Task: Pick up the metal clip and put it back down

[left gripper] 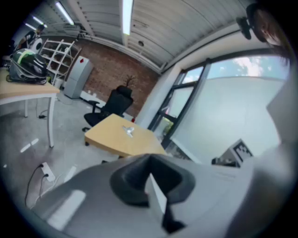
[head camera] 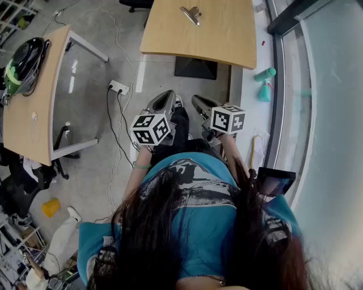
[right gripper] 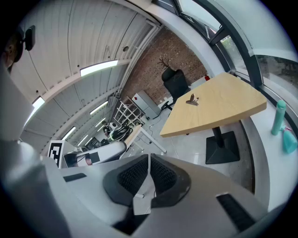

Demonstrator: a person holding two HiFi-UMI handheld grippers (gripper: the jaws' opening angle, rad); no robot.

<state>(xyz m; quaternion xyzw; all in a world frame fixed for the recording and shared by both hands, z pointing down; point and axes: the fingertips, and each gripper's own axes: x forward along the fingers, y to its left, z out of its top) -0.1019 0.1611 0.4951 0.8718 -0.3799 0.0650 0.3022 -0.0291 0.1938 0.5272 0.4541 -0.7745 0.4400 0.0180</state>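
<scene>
**Office surroundings**

Light wood table (head camera: 227, 34) on a black base (head camera: 195, 68). Side desk (head camera: 39, 113) at left carries a green-and-black helmet (head camera: 24, 62). White power strip (head camera: 118, 87) on the grey floor, cables trailing. Teal bottle (head camera: 264, 74) and teal spray bottle (head camera: 265, 92) by the window. Yellow cup (head camera: 50, 207) on the floor, lower left.

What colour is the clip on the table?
The metal clip is shiny silver, on the tan wooden table. It shows best in the head view.

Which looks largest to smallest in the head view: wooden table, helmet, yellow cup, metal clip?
1. wooden table
2. helmet
3. yellow cup and metal clip look about alike, so unranked; the cup sits lower, farther from the camera.
</scene>
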